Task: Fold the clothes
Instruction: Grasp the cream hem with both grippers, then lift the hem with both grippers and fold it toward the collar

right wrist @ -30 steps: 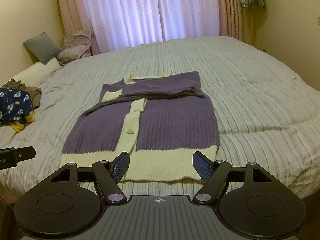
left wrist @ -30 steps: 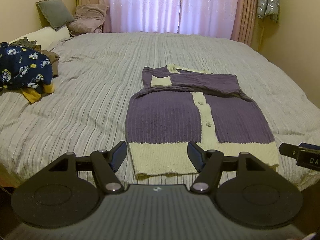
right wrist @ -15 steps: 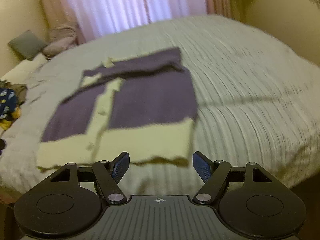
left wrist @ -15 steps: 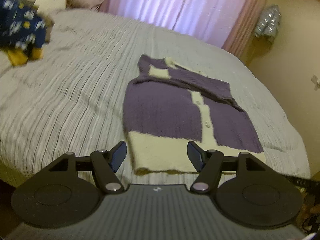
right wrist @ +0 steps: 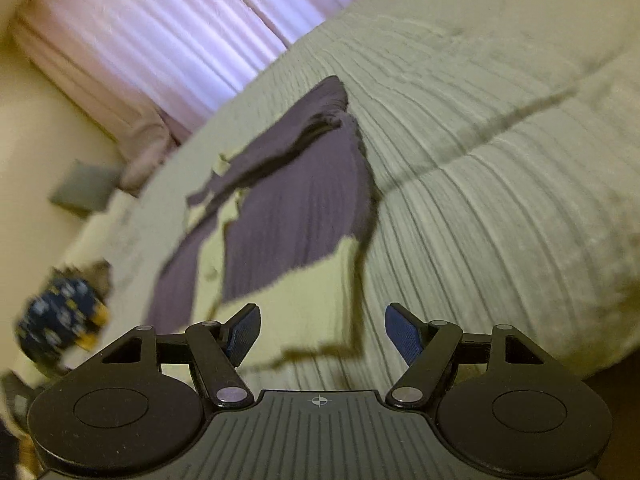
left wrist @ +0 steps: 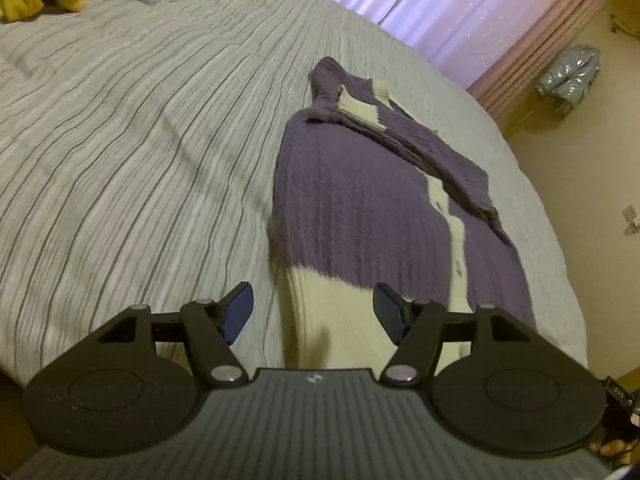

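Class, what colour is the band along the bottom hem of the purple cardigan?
Cream hem band on the cardigan; clearest in the left wrist view.

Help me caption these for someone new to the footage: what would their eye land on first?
The purple cardigan with a cream hem, spread flat on the striped grey bedspread, sleeves folded across its chest. Next, the open left gripper and right gripper, each poised over a hem corner. Pink curtains glow behind the bed.

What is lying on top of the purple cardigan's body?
A folded-over purple sleeve with a cream cuff lies across the cardigan upper body. Whatever it covers there cannot be seen.
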The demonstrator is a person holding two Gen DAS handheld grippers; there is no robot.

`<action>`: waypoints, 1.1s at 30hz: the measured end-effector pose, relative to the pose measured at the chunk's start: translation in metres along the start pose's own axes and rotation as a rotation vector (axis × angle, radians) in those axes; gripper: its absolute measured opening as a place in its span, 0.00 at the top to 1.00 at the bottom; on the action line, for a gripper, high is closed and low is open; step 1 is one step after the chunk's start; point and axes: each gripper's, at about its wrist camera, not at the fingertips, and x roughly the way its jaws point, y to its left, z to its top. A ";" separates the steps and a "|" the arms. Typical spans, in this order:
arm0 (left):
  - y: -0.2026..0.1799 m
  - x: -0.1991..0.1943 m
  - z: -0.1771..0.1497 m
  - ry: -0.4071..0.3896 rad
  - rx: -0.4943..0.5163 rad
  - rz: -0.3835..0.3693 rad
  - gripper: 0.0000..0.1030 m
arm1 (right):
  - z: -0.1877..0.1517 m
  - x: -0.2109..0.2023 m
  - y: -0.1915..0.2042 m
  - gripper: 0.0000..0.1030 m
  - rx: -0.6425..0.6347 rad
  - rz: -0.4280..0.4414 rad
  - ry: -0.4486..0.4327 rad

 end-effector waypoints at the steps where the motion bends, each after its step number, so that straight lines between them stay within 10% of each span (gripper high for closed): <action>1: 0.002 0.006 0.004 0.005 -0.002 -0.006 0.40 | 0.005 0.006 -0.006 0.29 0.021 0.017 0.004; 11: 0.030 0.060 0.012 0.096 -0.149 -0.208 0.46 | 0.032 0.060 -0.050 0.31 0.211 0.201 0.054; 23: 0.047 0.079 0.000 0.155 -0.248 -0.323 0.75 | 0.036 0.070 -0.058 0.44 0.224 0.281 0.103; 25: 0.042 0.082 0.003 0.158 -0.252 -0.320 0.83 | 0.040 0.080 -0.050 0.54 0.217 0.273 0.118; 27: 0.042 0.079 0.003 0.155 -0.245 -0.314 0.88 | 0.041 0.087 -0.046 0.83 0.212 0.246 0.146; 33: 0.038 0.060 0.016 0.125 -0.201 -0.333 0.94 | 0.042 0.077 -0.045 0.92 0.205 0.210 0.148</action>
